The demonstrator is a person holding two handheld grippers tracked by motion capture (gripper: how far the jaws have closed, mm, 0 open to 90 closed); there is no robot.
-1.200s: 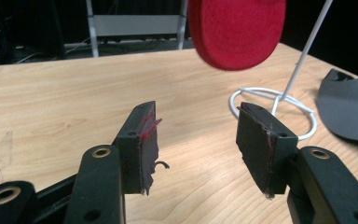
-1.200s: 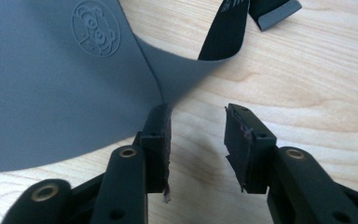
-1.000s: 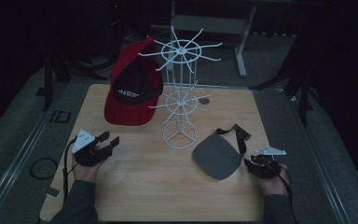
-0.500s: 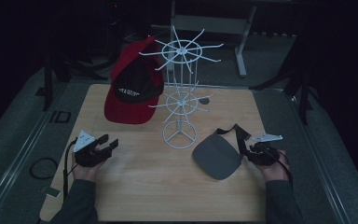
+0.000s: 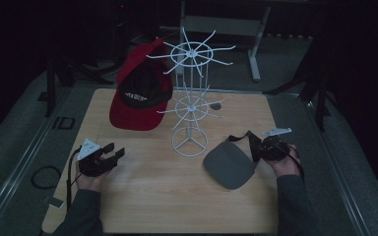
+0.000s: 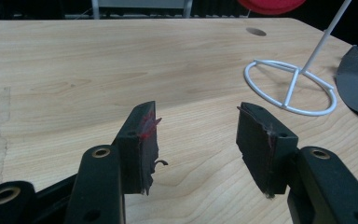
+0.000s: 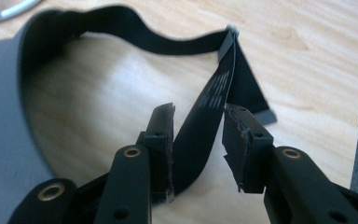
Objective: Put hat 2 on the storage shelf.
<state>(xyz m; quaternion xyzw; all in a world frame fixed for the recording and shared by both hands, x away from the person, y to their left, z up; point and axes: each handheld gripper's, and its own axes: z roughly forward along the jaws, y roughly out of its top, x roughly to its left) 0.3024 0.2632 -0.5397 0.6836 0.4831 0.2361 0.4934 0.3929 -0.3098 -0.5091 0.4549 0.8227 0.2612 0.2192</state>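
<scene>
A grey visor (image 5: 229,164) lies flat on the wooden table (image 5: 167,201), right of the rack's base. Its black strap (image 5: 240,138) loops up off the table toward my right gripper (image 5: 257,149). In the right gripper view the strap (image 7: 214,93) runs between the jaws of my right gripper (image 7: 199,114). It lies against the left jaw with a gap to the right one, so that gripper is open around it. My left gripper (image 5: 115,150) rests open and empty on the table at the left, with bare wood between the tips of the left gripper (image 6: 196,112).
A white wire rack (image 5: 191,105) stands mid-table, and its ring base (image 6: 289,88) lies ahead and right of the left gripper. A red and black cap (image 5: 140,98) hangs from the rack's left arms. Beyond the right table edge there is grey floor.
My right gripper has moved forward and left, from the table's near right up to the visor's strap, and its jaws now straddle the strap. The left gripper has stayed put.
</scene>
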